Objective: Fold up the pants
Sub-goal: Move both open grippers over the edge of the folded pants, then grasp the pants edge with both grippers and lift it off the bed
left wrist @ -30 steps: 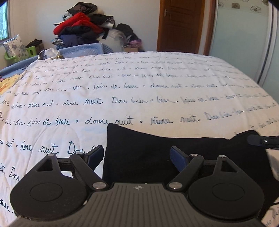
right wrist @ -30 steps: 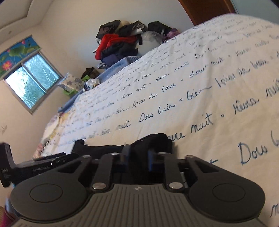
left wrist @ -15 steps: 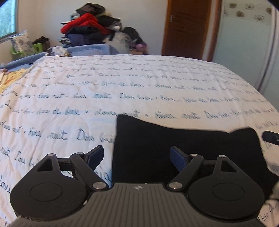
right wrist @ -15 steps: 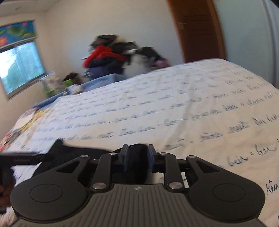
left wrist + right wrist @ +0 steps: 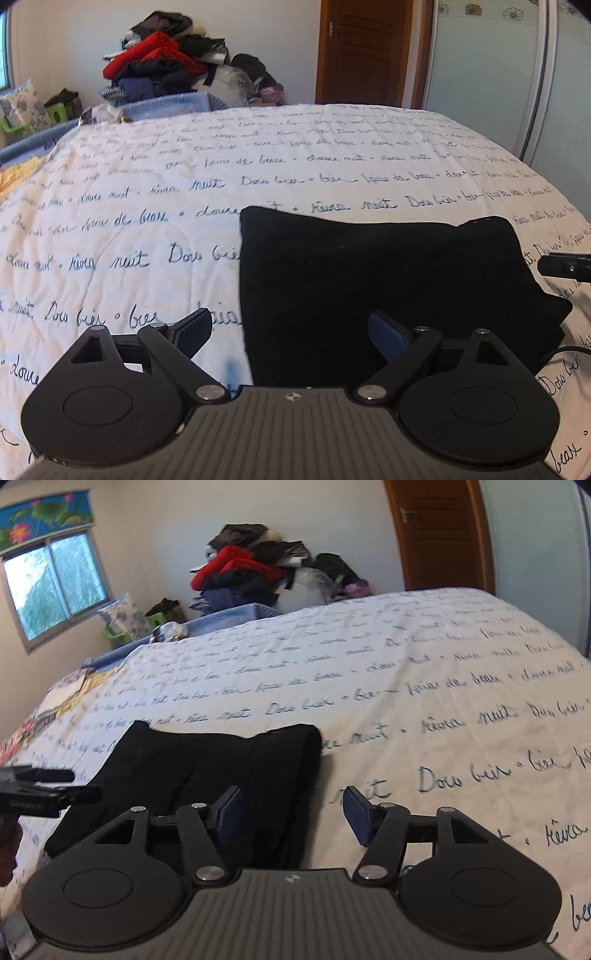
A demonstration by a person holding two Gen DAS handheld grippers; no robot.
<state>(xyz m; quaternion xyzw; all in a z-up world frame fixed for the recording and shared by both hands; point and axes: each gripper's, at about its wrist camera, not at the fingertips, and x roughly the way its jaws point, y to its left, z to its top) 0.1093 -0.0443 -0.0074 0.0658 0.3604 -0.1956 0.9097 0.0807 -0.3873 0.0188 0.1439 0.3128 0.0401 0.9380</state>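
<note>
On bedspread (image 5: 258,177) — one folded black pants (image 5: 388,273); two grippers, both released.

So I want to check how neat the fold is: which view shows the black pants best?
The left wrist view: the folded black pants lie nearly head-on, with both far corners and the right edge visible on the bedspread. The right wrist view shows them obliquely, partly behind the right hand-held gripper.
</note>
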